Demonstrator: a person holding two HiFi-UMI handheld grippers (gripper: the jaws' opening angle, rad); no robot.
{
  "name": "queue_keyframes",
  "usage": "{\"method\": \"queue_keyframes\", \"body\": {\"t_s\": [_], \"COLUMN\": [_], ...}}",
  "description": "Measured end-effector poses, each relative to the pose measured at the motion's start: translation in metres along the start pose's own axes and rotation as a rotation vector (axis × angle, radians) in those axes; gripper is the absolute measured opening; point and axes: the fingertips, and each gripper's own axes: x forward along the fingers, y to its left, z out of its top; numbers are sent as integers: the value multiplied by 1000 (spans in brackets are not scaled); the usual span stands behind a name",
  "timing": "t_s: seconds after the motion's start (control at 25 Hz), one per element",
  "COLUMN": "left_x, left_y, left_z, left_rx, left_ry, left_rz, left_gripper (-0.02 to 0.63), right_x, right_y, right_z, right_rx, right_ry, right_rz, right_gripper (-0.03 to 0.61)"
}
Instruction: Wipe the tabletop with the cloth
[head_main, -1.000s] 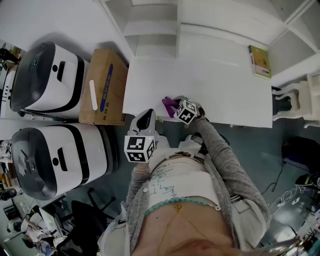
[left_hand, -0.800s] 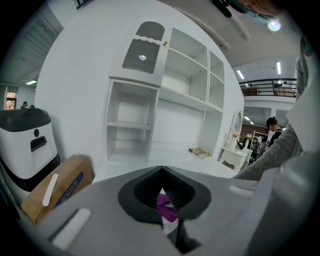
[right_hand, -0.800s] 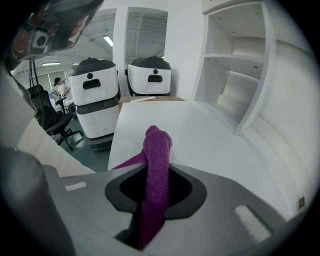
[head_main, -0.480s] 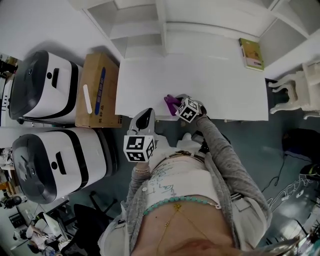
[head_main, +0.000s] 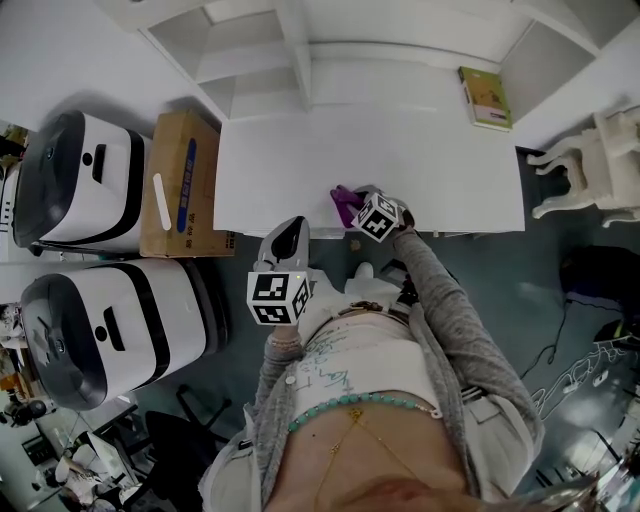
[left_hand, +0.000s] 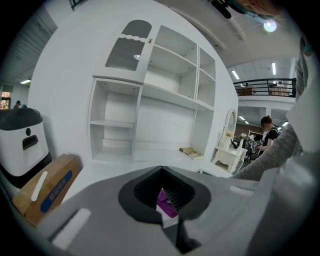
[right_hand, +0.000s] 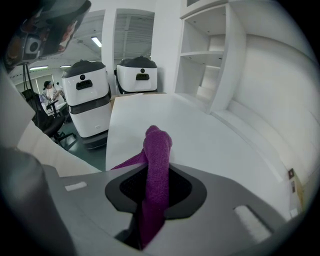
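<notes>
Right gripper (head_main: 362, 208) is clamped tight on the purple cloth (right_hand: 157, 160). The cloth pokes out past its jaws and rests at the near edge of the white tabletop (head_main: 400, 150). Left gripper (head_main: 289, 232) has its jaws pressed together on nothing. It hangs just off the tabletop's near edge, near the cloth but not touching it.
</notes>
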Motion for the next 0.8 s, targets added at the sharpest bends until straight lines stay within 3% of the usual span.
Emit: {"method": "queue_keyframes", "body": {"t_s": [0.4,0.8], "left_x": [6,37], "left_y": [-10,-1], "left_z": [-5,4], "left_rx": [-2,67], "left_ry": [13,41], "left_rz": [-55,-231], "left_gripper": [0,0], "right_x": [-4,-1], "right_y": [-7,-4], "right_z": [-9,-5], "right_rx": [54,140], "right_ry": [77,157], "right_rz": [-12,-6], "right_gripper": [91,93]}}
